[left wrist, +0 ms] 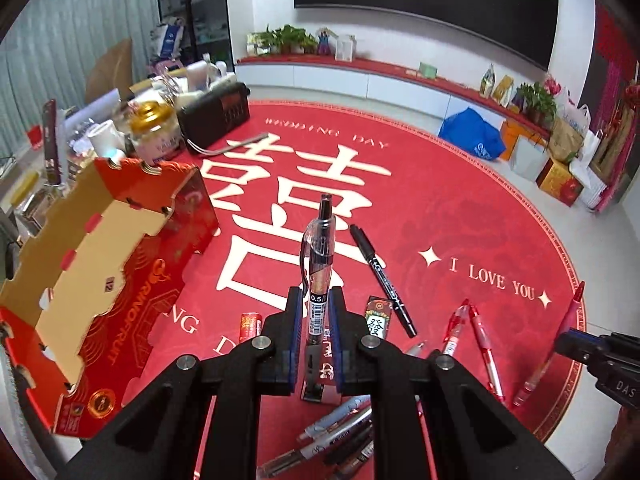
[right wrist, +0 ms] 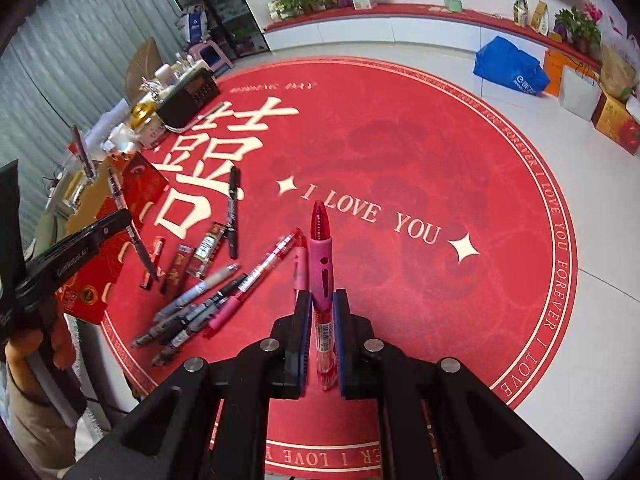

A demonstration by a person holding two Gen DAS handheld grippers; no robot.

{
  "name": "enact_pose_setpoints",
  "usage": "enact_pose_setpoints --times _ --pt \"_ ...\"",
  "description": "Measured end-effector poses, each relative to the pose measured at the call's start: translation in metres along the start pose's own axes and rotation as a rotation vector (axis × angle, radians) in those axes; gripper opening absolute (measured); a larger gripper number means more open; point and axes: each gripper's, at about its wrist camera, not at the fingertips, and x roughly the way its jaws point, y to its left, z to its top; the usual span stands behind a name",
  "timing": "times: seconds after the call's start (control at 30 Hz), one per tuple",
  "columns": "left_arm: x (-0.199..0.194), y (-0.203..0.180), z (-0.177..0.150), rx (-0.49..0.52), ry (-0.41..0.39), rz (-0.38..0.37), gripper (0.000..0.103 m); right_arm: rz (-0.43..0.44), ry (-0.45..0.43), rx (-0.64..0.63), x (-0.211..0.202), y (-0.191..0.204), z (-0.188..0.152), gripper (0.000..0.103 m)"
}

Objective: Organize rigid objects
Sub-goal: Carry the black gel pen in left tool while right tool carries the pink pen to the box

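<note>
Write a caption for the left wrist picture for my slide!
Left hand-held gripper lifts a clear black pen over the red mat, beside a red box.

Clear glossy plastic on the black gel pen (left wrist: 318, 264), paper barcode label round its barrel. Translucent red plastic with a smoother pink grip on the red pen (right wrist: 321, 264). Matt black plastic on both gripper frames, silvery metal pins at the joints, blue rubbery-looking pads (left wrist: 297, 320) inside. Glossy printed cardboard box (left wrist: 100, 280), raw matt brown within. Smooth, faintly sheened round red mat (right wrist: 400, 160). Matt black marker (left wrist: 382, 280).
</note>
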Motion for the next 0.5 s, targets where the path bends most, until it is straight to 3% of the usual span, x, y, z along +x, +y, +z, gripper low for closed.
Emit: enact_pose_setpoints --times 0.5 --pt "-0.052 0.035 -0.010 -0.086 -0.124 0.078 0.013 0.041 -0.133 -0.150 -0.024 0.071 0.017 0.011"
